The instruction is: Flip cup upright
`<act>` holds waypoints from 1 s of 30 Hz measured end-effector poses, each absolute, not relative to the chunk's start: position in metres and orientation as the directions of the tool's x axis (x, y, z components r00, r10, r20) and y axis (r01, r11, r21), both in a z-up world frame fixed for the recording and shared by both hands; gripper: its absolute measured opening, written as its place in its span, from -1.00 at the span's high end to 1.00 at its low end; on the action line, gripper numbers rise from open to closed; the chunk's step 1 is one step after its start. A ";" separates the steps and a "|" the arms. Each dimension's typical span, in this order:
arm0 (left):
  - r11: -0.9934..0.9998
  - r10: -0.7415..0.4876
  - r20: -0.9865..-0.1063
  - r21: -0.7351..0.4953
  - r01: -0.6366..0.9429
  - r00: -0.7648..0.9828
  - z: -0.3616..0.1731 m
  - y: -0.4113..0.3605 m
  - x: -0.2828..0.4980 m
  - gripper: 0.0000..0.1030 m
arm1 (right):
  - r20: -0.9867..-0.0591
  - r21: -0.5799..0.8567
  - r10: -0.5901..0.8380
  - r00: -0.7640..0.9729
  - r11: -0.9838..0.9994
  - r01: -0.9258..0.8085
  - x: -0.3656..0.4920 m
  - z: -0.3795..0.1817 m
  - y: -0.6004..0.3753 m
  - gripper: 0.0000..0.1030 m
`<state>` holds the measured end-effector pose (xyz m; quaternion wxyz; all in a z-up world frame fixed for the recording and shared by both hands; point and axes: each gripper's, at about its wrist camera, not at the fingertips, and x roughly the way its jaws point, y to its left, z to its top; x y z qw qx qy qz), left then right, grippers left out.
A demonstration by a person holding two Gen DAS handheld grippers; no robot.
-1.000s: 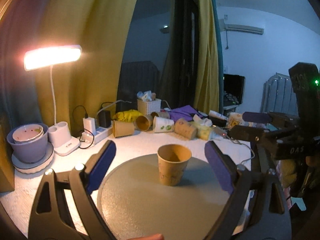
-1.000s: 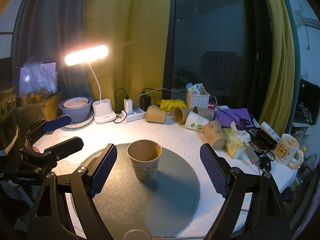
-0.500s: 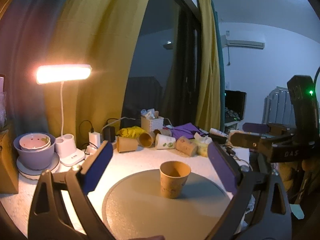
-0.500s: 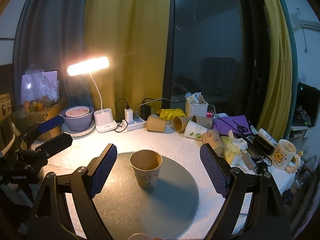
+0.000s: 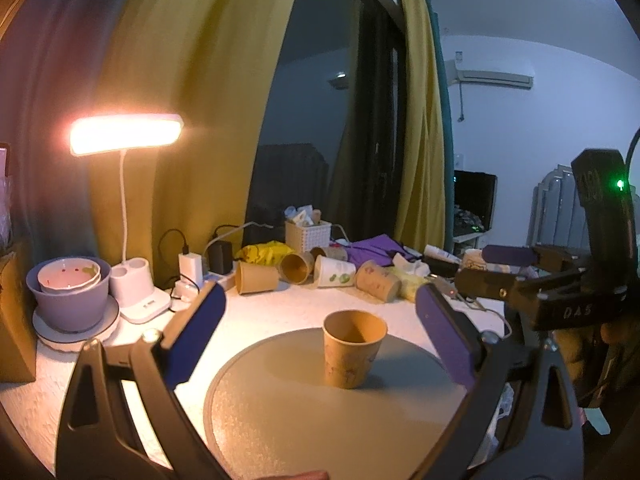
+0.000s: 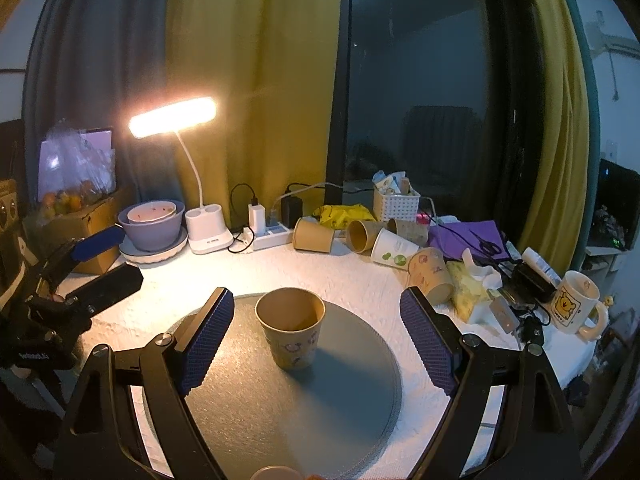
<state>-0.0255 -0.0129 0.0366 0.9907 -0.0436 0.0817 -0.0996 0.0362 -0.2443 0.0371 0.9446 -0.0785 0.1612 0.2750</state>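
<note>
A cluttered white surface (image 6: 360, 276) sits before yellow curtains and a dark window, lit by a desk lamp (image 6: 172, 120). At its middle lies a round grey mat (image 6: 320, 392), and on the mat the paper cup (image 6: 291, 332) stands upright, mouth up, touched by nothing. By that, the flip looks done.

The right tongs (image 6: 316, 340) hang wide, one blue pad to each side of the cup and well clear of it. The left tongs (image 5: 320, 332) are likewise wide, the same cup (image 5: 354, 354) between their pads but apart from both. Each pair shows at the edge of the other's view.

The risk now is undoing the result. The cup looks light and empty, so a pad brushing its rim on the way out, or a nudge to the mat, could likely tip it over again. A row of other cups (image 6: 360, 236) lies on its side at the back, near a power strip (image 6: 272, 236) and cables; a wide sweep there could scatter them.
</note>
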 end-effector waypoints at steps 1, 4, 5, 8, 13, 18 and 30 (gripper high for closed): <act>0.977 -0.201 -0.156 -0.101 0.187 0.967 0.036 -0.013 -0.025 -0.88 | -0.351 -0.057 0.495 0.795 0.836 -0.546 0.037 0.036 -0.244 -0.70; 0.978 -0.199 -0.157 -0.098 0.185 0.967 0.035 -0.014 -0.024 -0.88 | -0.361 -0.055 0.494 0.791 0.835 -0.547 0.039 0.032 -0.243 -0.70; 0.978 -0.198 -0.158 -0.098 0.185 0.967 0.035 -0.014 -0.024 -0.88 | -0.363 -0.054 0.494 0.790 0.835 -0.548 0.040 0.032 -0.242 -0.70; 0.978 -0.200 -0.157 -0.098 0.186 0.967 0.034 -0.014 -0.024 -0.88 | -0.362 -0.054 0.493 0.791 0.836 -0.546 0.041 0.031 -0.242 -0.70; 0.978 -0.198 -0.159 -0.098 0.185 0.967 0.035 -0.014 -0.024 -0.88 | -0.363 -0.053 0.493 0.791 0.836 -0.546 0.042 0.031 -0.244 -0.70; 0.978 -0.197 -0.158 -0.098 0.183 0.968 0.035 -0.015 -0.024 -0.88 | -0.368 -0.050 0.490 0.790 0.838 -0.543 0.043 0.028 -0.246 -0.70; 0.978 -0.201 -0.161 -0.097 0.187 0.966 0.033 -0.014 -0.023 -0.88 | -0.381 -0.040 0.483 0.788 0.843 -0.536 0.047 0.024 -0.248 -0.70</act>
